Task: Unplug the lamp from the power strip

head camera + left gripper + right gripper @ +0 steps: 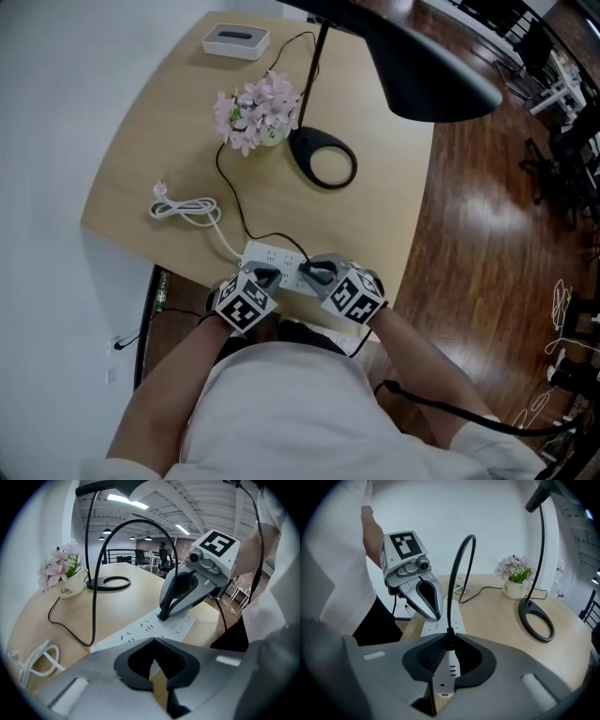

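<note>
While right gripper (pixel 164 614) grips the plug (pixel 450 638), left gripper (pixel 436 617) fingers closed, tips on power strip (pixel 140 634) — flowerpot (pixel 514 588), lamp base (pixel 305 148) beyond.

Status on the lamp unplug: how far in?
Done: both grippers are in place. The left gripper, jaws together, rests tip-down on the strip. In hand: the right gripper is shut on the lamp's plug. Left: the plug looks seated in the strip and is not yet pulled out.
</note>
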### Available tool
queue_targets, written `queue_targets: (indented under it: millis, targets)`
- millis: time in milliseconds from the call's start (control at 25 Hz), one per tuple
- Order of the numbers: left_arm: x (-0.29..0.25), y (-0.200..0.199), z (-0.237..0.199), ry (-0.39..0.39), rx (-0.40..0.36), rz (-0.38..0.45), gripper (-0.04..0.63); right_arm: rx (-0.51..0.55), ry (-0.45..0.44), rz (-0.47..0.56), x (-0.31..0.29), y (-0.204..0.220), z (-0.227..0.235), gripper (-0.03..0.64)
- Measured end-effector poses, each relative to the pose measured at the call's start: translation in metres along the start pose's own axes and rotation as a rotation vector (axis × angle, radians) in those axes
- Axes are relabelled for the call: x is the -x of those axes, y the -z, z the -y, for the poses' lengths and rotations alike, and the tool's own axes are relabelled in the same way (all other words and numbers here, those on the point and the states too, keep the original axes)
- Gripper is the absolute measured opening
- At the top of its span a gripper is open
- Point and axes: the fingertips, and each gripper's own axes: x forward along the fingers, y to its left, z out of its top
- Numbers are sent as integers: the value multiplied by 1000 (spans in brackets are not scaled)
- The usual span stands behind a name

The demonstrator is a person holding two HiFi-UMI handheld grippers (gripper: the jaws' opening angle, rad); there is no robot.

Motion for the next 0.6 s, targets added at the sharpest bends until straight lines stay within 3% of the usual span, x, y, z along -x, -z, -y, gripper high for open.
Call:
queue_targets:
  millis: [360, 600]
  targets:
    - [0, 1, 2, -31, -59, -52, 2, 29, -8, -19, 3, -2, -3, 55]
    - [-3, 0, 1, -8, -63, -96, 3, 9, 49, 120, 29, -40, 17, 54]
